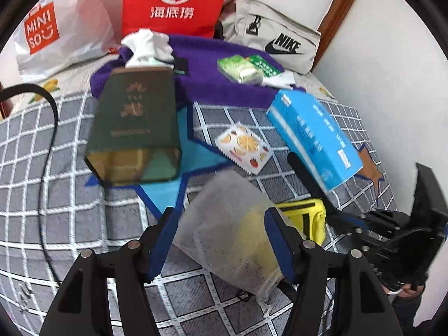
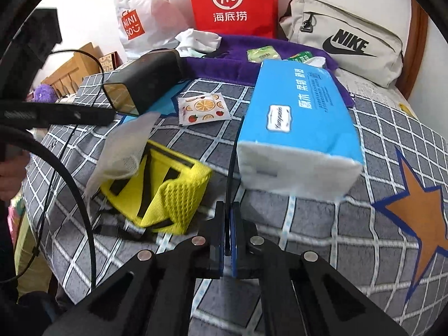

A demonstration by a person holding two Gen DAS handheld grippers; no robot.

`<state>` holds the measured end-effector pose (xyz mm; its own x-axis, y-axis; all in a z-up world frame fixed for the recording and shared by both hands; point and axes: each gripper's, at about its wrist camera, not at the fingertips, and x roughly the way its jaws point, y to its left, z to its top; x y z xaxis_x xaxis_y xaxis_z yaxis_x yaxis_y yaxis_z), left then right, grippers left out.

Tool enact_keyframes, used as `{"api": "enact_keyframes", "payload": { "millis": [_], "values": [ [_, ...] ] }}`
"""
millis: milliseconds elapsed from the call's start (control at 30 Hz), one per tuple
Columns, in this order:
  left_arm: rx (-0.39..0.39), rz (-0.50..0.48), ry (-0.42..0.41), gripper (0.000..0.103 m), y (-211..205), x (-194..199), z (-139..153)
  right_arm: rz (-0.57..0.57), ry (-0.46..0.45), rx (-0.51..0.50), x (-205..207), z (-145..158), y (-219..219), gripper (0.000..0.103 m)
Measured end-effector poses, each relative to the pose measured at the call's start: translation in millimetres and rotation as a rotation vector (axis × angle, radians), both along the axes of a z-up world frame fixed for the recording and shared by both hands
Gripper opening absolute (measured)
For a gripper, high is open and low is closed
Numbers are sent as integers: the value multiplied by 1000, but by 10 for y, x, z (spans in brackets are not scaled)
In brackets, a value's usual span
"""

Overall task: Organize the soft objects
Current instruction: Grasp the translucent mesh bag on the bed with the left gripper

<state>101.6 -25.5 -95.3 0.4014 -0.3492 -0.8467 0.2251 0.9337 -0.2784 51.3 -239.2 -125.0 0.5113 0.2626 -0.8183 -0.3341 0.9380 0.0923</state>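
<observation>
My left gripper is open, its jaws on either side of a grey mesh drawstring pouch with something yellow inside, lying on the checked bedspread. The pouch shows in the right wrist view, resting on a yellow strap pad. My right gripper is shut with nothing between its pads; it also appears in the left wrist view, right beside a blue tissue pack. A purple towel lies at the back with green tissue packets on it.
A dark green tin box lies on its side to the left. A fruit-print wipe packet lies mid-bed. A Miniso bag, a red paper bag and a Nike pouch stand along the wall. A black cable crosses the left.
</observation>
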Motion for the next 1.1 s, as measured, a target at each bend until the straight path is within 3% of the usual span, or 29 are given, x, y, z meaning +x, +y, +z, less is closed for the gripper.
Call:
{"api": "enact_keyframes", "payload": {
  "millis": [267, 367, 500, 600, 767, 1100],
  "values": [
    [-22, 23, 25, 72, -170, 172, -251, -16, 6, 13, -167, 33, -65, 3],
    [-5, 24, 11, 70, -222, 176, -251, -17, 5, 2, -192, 17, -58, 3],
    [-58, -3, 14, 29, -198, 148, -241, -28, 12, 22, -187, 3, -93, 4],
    [-112, -19, 19, 17, -167, 131, -236, -31, 14, 24, -180, 2, -90, 4],
    [-119, -26, -22, 9, -110, 79, -99, -27, 15, 19, -171, 8, -78, 4],
    [-145, 0, -82, 7, 112, 51, 230, -30, 3, 32, -165, 127, -62, 3]
  ]
}}
